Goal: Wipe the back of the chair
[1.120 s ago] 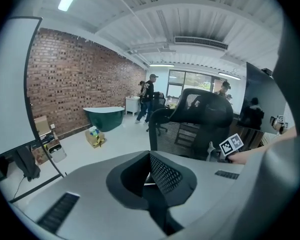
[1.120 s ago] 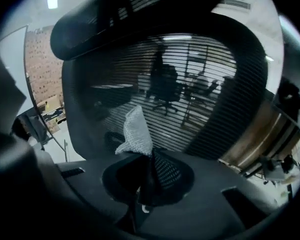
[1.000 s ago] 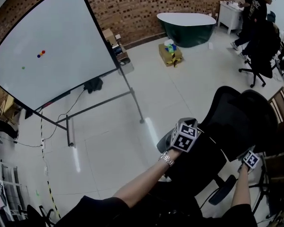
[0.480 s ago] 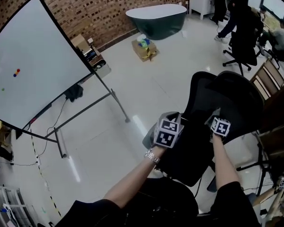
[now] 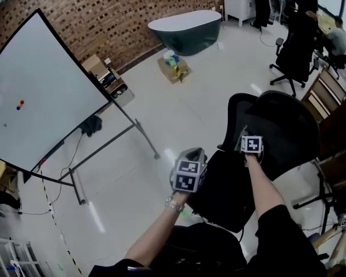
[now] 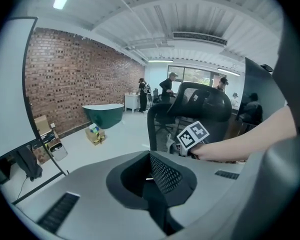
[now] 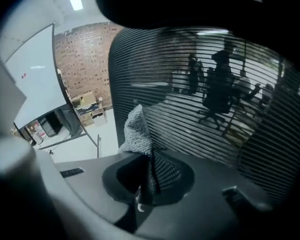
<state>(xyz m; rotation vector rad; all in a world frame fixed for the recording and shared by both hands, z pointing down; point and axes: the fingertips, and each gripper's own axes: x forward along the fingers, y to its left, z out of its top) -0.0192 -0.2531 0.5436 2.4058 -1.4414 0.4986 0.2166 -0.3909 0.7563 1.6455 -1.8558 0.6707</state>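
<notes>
Chair (image 5: pixel 288 126): black office type with a slatted mesh back, standing on the pale tiled floor (image 5: pixel 179 114) at the lower right of the head view, directly in front of the person. In the right gripper view the mesh back (image 7: pixel 205 99) fills most of the picture. A grey knitted cloth (image 7: pixel 136 131) stands up from the right gripper (image 7: pixel 147 176), whose jaws are clamped on its lower edge; the cloth's upper part lies against the mesh. In the head view the right gripper (image 5: pixel 249 143) sits at the left side of the chair back. The left gripper (image 5: pixel 191 154) is held just beside the chair's left edge, lower down and apart from the right gripper; its jaws (image 6: pixel 152 176) are drawn together with nothing between them. To the left stands a whiteboard (image 5: pixel 40 91) on a wheeled frame. Further off are a cardboard box (image 5: pixel 173 68), a dark green bathtub (image 5: pixel 184 25) and a brick wall (image 5: pixel 115 10). Several people stand at the top right.
</notes>
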